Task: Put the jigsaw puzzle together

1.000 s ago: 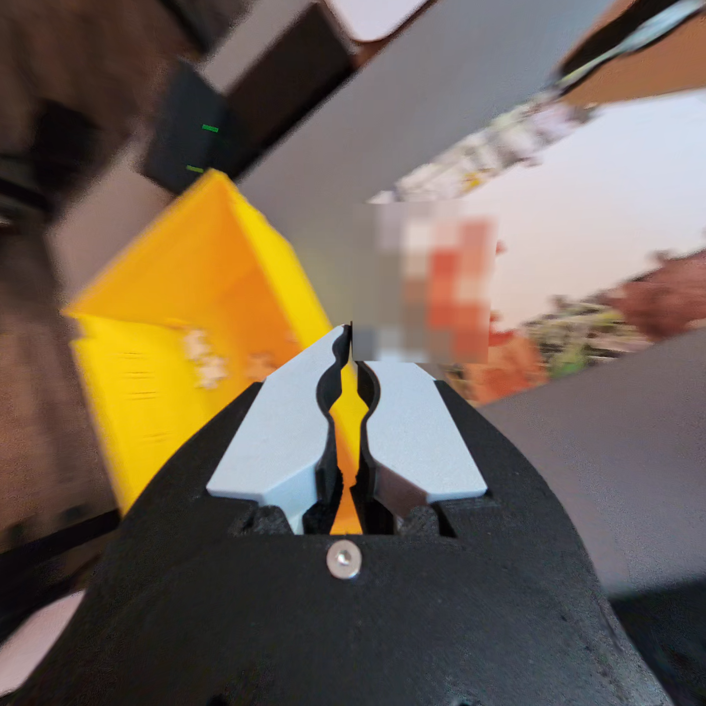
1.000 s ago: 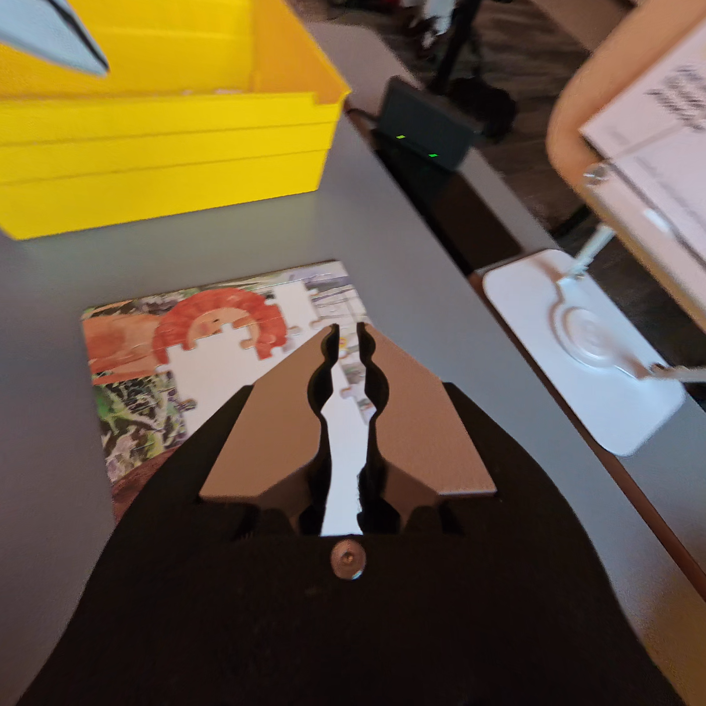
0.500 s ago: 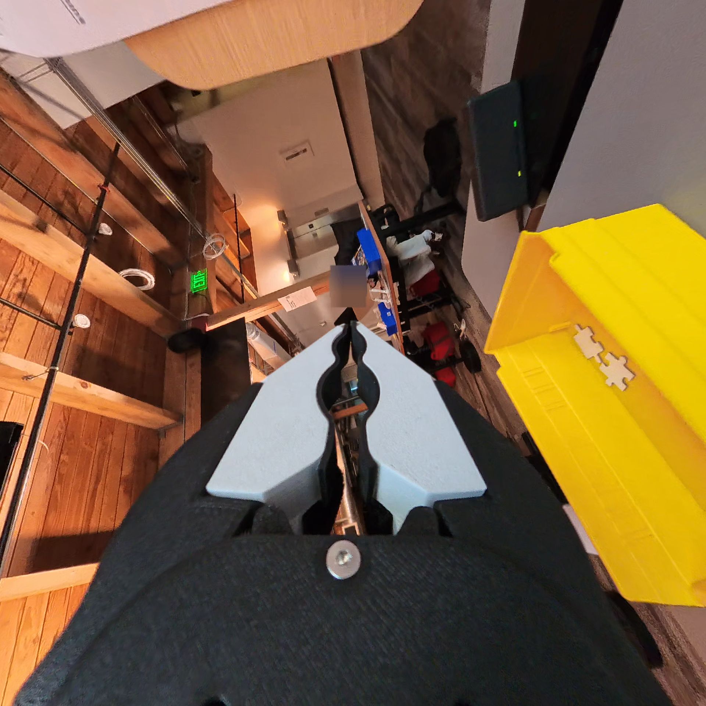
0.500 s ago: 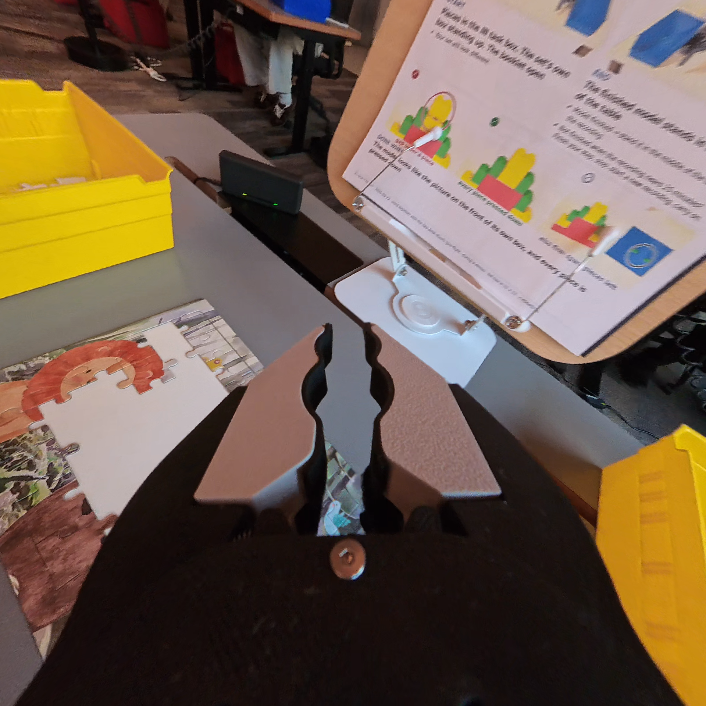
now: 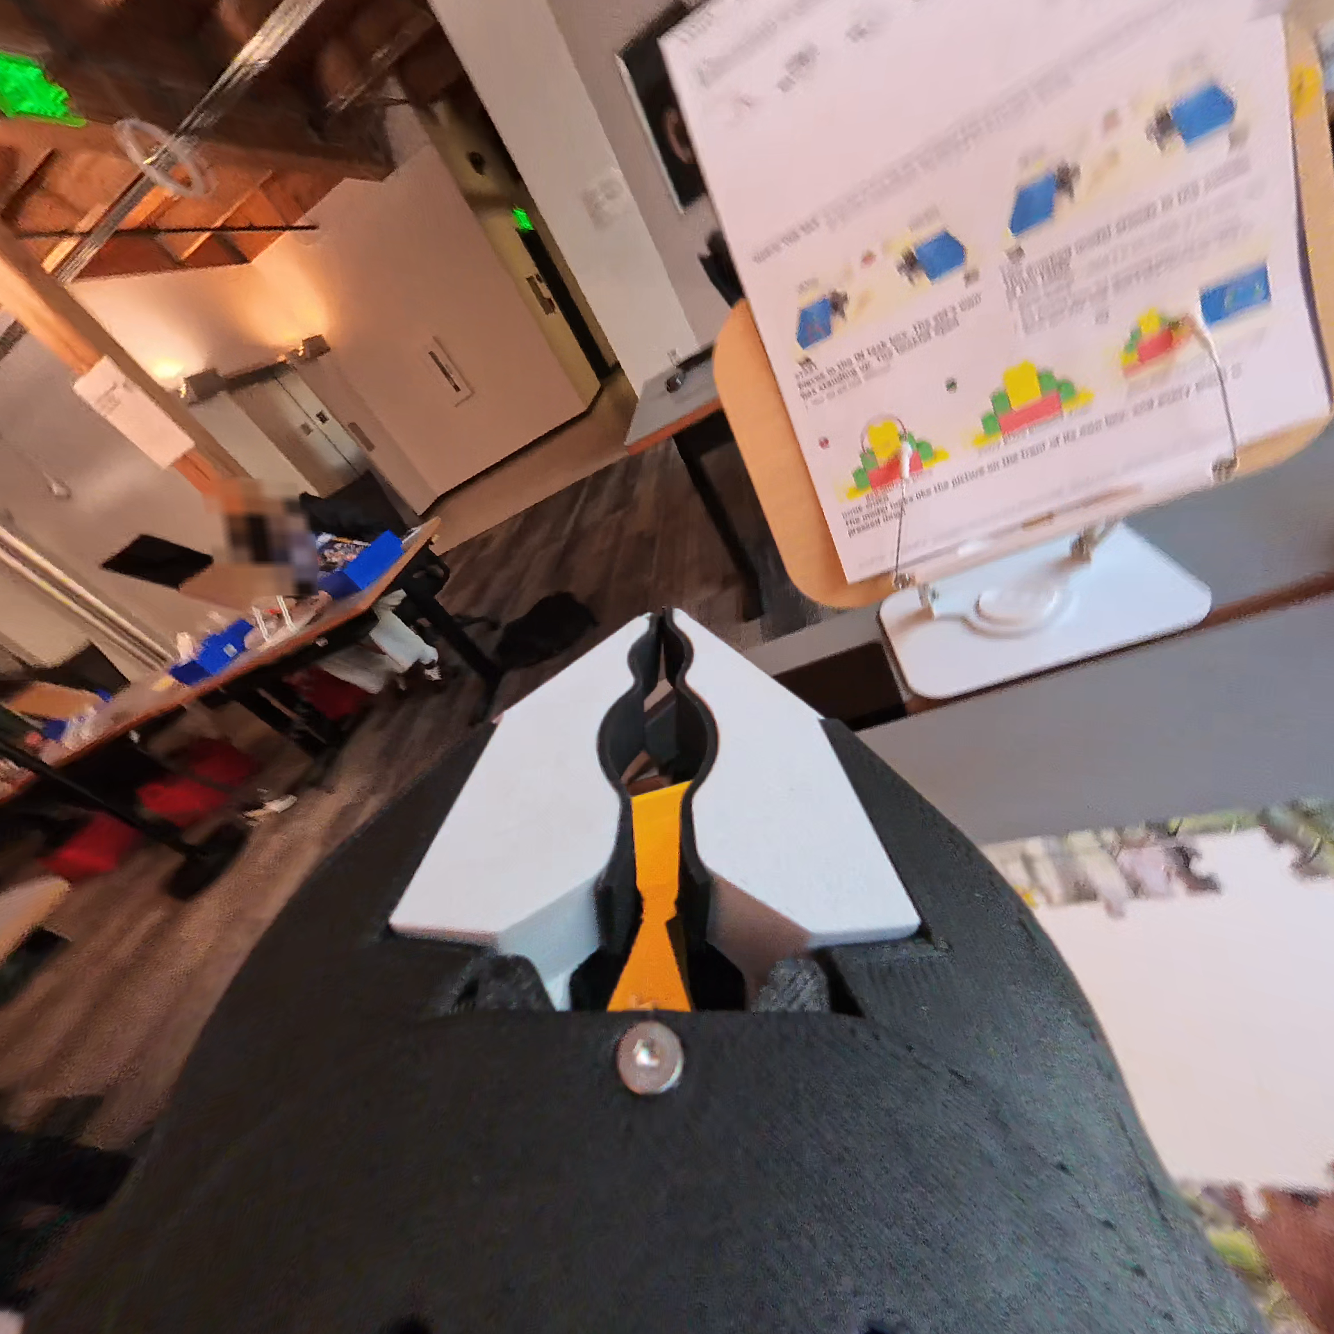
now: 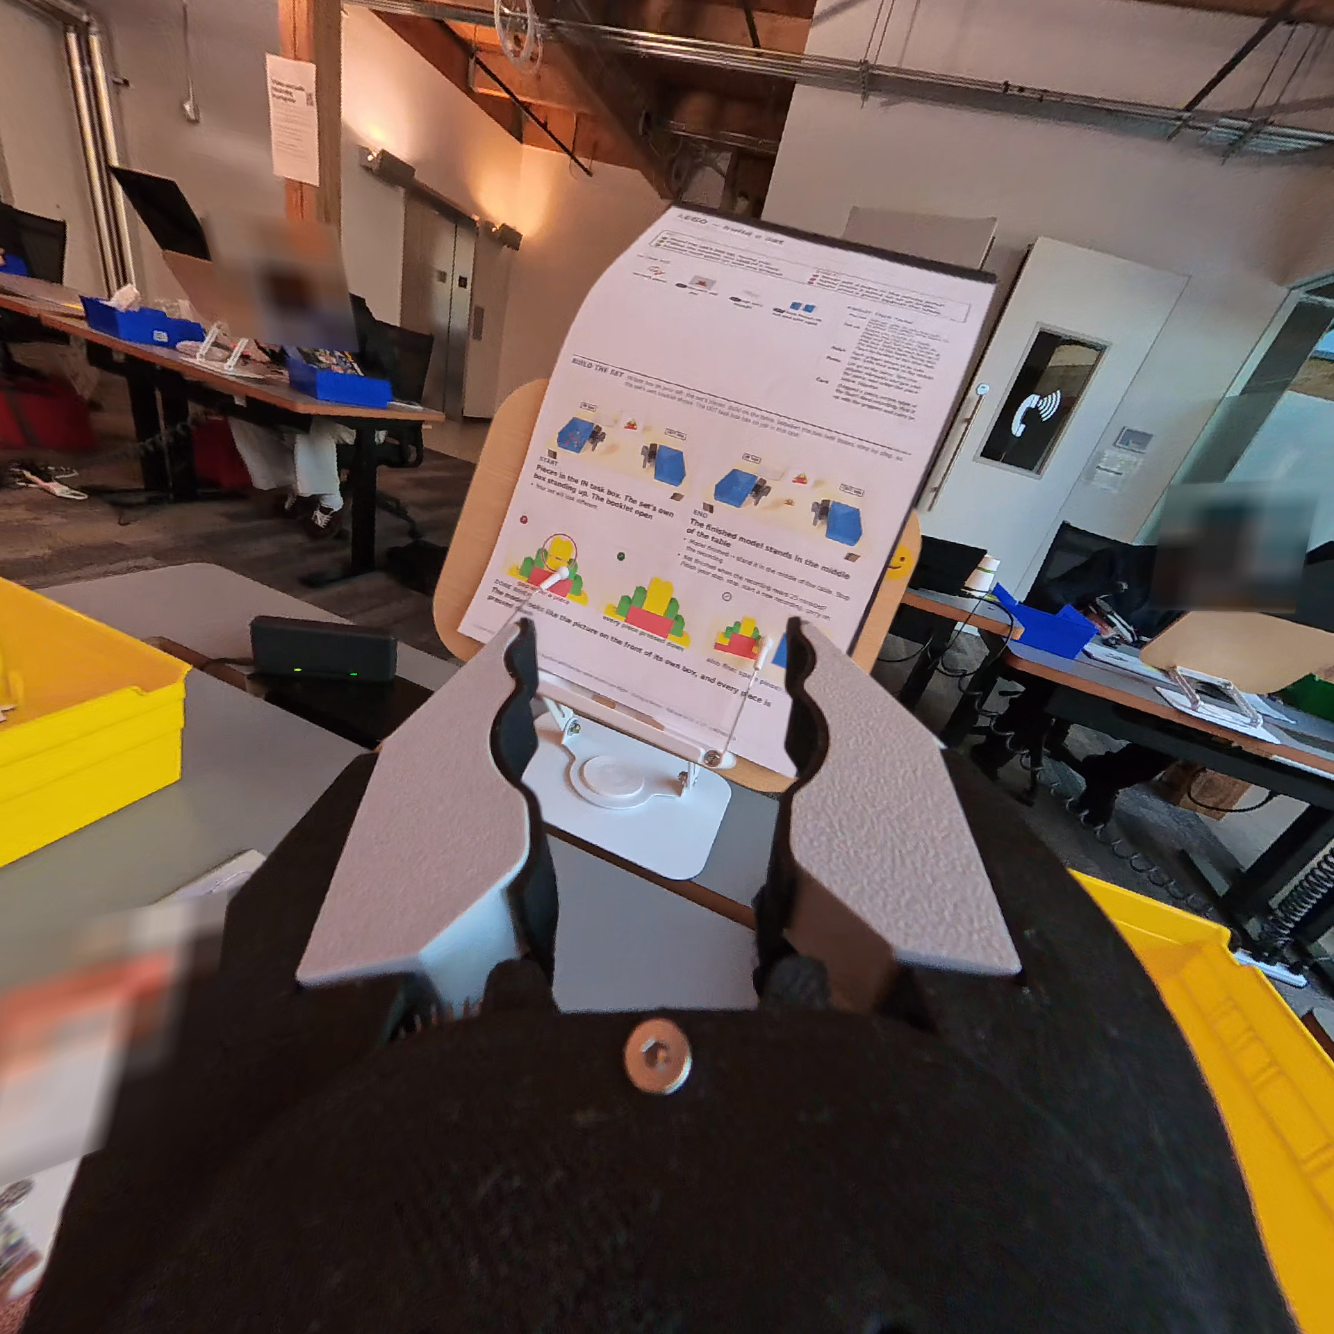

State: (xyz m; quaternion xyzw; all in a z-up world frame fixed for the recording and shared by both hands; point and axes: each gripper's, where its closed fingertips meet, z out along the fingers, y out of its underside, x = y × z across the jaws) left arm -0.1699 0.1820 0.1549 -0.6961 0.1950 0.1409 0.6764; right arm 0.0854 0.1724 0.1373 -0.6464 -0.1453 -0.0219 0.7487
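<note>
The partly assembled jigsaw puzzle (image 5: 1155, 1010) lies on the grey table (image 5: 1083, 743) at the right of the left wrist view, blurred, with a large white unfilled area and a picture border. A strip of it shows at the lower left of the right wrist view (image 6: 29, 1220). My left gripper (image 5: 664, 622) is shut, held in the air, with nothing visible between its tips. A yellow bin (image 5: 653, 866) shows through its gap. My right gripper (image 6: 657, 642) is open and empty, raised above the table and pointing at the sheet stand.
An instruction sheet on a wooden stand (image 6: 722, 469) with a white base (image 6: 621, 794) stands at the table's far edge. Yellow bins sit at left (image 6: 86, 722) and right (image 6: 1227, 1047). A black box with green lights (image 6: 325, 653) lies behind the table.
The right gripper has tilted up from the puzzle toward the stand and opened wide. The left gripper has swung round from the bin and room to face the stand, staying shut.
</note>
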